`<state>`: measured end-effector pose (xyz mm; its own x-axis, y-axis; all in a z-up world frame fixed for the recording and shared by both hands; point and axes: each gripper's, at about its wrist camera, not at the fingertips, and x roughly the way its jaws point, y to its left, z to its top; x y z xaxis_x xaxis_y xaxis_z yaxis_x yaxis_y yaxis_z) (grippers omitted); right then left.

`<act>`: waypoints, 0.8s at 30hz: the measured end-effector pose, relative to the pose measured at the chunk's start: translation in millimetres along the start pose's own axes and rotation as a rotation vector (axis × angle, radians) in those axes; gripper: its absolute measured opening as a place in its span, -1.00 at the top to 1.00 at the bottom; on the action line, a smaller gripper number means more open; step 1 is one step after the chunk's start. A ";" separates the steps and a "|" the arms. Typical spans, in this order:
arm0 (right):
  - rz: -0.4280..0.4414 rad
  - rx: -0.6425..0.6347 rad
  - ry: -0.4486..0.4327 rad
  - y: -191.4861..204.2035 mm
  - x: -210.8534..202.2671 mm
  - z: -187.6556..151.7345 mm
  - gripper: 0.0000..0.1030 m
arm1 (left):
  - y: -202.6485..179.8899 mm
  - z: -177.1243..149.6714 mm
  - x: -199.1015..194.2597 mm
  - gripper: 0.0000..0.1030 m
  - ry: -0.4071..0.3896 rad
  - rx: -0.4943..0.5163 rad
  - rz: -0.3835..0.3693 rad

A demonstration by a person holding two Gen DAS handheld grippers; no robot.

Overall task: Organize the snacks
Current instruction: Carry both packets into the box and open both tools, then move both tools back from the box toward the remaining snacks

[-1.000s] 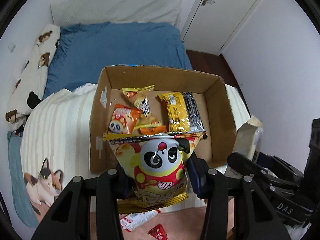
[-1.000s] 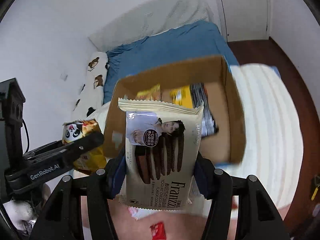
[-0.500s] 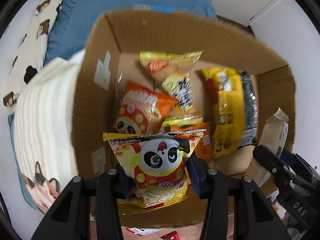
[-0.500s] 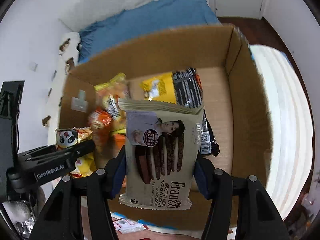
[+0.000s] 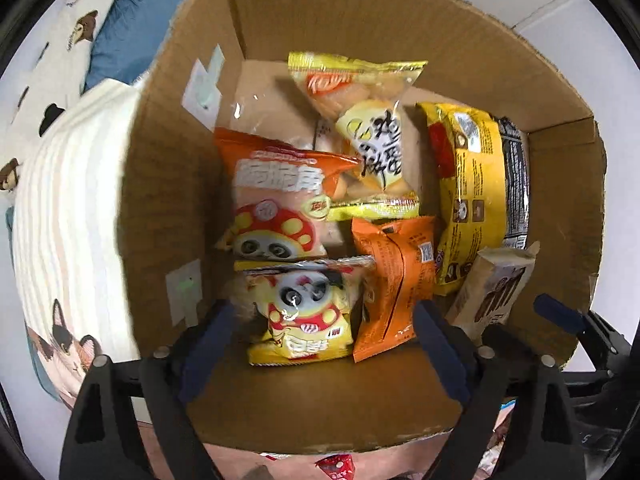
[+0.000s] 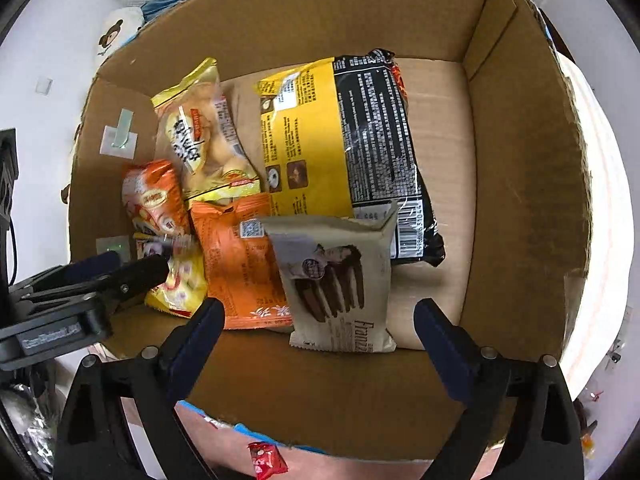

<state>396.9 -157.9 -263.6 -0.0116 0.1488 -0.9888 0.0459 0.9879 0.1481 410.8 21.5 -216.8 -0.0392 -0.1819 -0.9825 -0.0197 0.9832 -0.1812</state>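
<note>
Both snacks now released: left gripper [image 5: 320, 344] spread, right gripper [image 6: 316, 332] spread over box [image 6: 520, 160].

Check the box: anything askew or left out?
The Franzzi biscuit pack lies tilted, overlapping the orange packet and the yellow-black bag. One small red packet sits outside the cardboard box.
</note>
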 end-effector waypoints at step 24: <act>-0.057 -0.004 -0.439 13.3 -106.0 -111.3 -0.90 | -19.8 -119.9 -113.3 -0.77 -0.543 0.096 0.101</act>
<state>287.5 -155.7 -154.8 0.4111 0.0624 -0.9095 0.0535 0.9943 0.0924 295.9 21.1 -96.9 0.4845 -0.0788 -0.8712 0.0493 0.9968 -0.0628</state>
